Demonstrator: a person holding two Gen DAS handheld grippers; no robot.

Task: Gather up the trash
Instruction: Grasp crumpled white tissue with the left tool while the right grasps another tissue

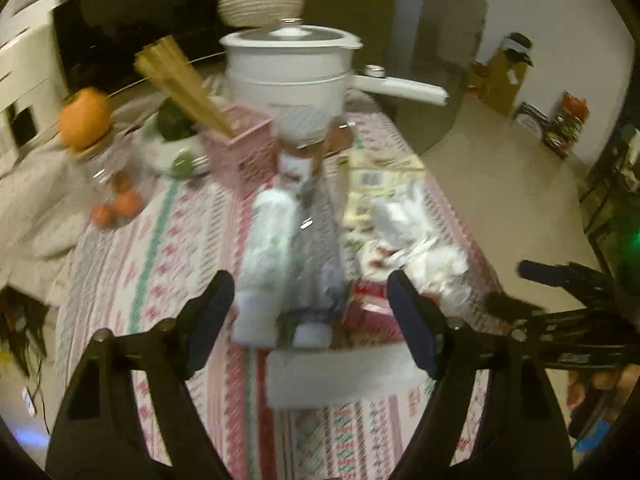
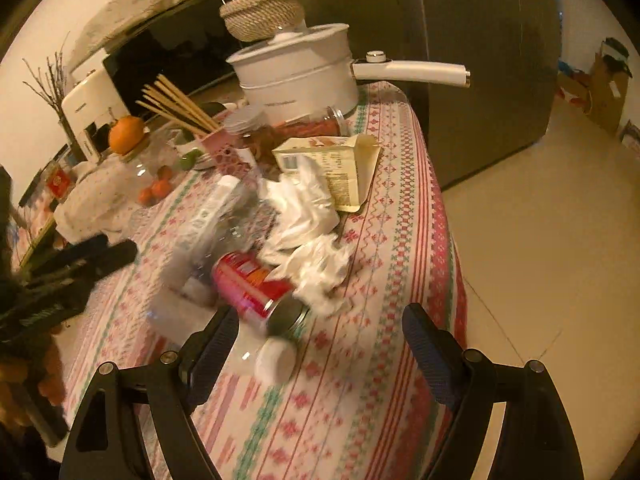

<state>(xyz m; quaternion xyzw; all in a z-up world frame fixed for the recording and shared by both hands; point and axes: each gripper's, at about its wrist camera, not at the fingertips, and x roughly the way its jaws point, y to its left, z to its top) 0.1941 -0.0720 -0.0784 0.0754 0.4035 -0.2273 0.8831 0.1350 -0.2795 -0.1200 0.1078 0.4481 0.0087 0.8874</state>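
Trash lying in a loose heap on the patterned tabletop (image 2: 360, 380): 2 clear plastic bottles (image 1: 276, 248) lying on their sides straight ahead of the left hand-held gripper (image 1: 310, 320), a red can (image 2: 252, 284) just ahead of the right hand-held gripper (image 2: 316, 344), crumpled tissues (image 2: 308, 216) and a flattened carton (image 2: 340, 168) farther beyond. Both hand-held grippers standing spread, pinching nothing. Judging the step as the approach: aiming each at 1 item, centring the near bottle's body between the left jaws, straddling the can across its width with the right. Keeping clear of the white pot (image 1: 288, 76) and fruit jar (image 1: 108, 184) farther back, since those look like keepers.
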